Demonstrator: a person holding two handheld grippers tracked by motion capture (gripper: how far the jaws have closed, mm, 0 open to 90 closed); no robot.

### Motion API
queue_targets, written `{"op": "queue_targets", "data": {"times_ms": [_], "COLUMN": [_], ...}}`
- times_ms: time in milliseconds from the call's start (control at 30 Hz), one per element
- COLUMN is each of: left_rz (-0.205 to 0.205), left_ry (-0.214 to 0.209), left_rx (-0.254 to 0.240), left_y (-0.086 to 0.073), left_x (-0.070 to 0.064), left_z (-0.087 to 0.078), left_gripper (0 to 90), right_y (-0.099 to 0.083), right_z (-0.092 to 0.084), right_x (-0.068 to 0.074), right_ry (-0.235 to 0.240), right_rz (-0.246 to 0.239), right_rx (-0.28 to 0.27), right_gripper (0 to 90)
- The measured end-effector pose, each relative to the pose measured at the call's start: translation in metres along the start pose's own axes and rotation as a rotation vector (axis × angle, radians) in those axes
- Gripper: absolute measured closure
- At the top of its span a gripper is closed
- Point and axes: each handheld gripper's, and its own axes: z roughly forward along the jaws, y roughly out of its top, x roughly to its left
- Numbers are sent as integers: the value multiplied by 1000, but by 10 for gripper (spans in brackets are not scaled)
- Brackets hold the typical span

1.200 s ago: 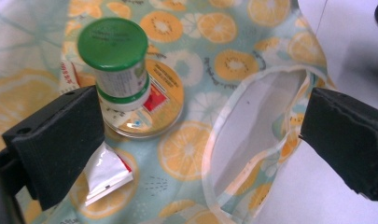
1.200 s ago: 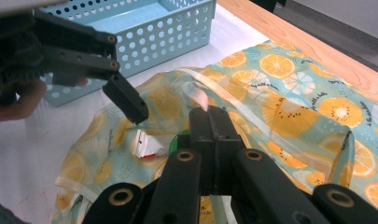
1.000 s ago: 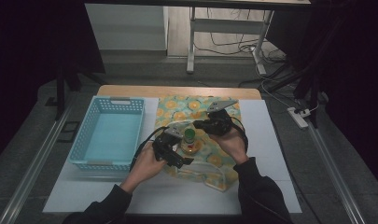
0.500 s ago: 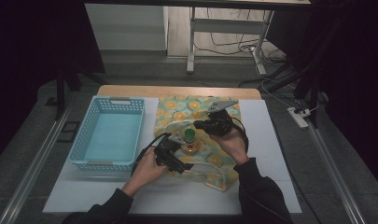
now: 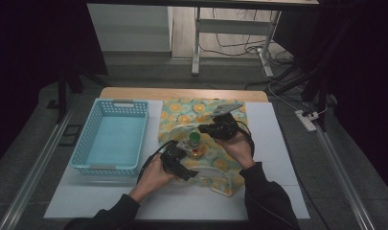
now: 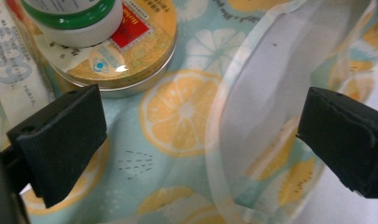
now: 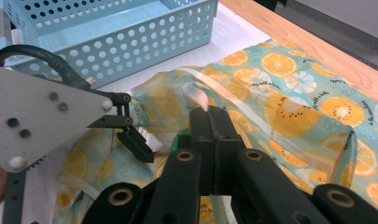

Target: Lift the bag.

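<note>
High view overhead; gripper views close on the cloth.

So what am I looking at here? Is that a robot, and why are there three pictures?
No robot: a person holds a hand-held gripper in each hand. The high view looks down on the table; the other two come from cameras riding on each gripper. On the white table sit a light blue perforated basket and a lemon-print pouch with a clear flap, with a round gold tin and a green-capped white bottle standing on the tin. The left hand-held gripper is open, its jaws either side of the clear flap. The right hand-held gripper is shut, seemingly pinching the pouch's clear edge.
</note>
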Motion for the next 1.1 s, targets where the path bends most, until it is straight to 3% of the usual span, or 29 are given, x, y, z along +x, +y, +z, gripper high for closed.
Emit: {"op": "queue_targets", "data": {"times_ms": [167, 300, 400, 733, 933, 1100], "left_rz": [4, 44, 53, 58, 10, -34], "left_ry": [23, 70, 71, 50, 50, 20], "left_rx": [9, 54, 57, 54, 75, 80], "left_y": [0, -1, -2, -3, 1, 2], "left_x": [1, -1, -1, 0, 2, 5], "left_z": [4, 9, 8, 0, -2, -1], "left_gripper": [47, 74, 110, 522, 702, 872], "right_y": [0, 0, 0, 0, 0, 0], "right_z": [0, 1, 0, -1, 0, 1], "right_x": [0, 0, 0, 0, 0, 0], "right_ry": [0, 1, 1, 0, 1, 4], "right_rz": [-1, -1, 0, 1, 0, 0], "right_rx": [0, 0, 0, -2, 3, 7], "right_gripper": [900, 900, 900, 900, 900, 900]}}
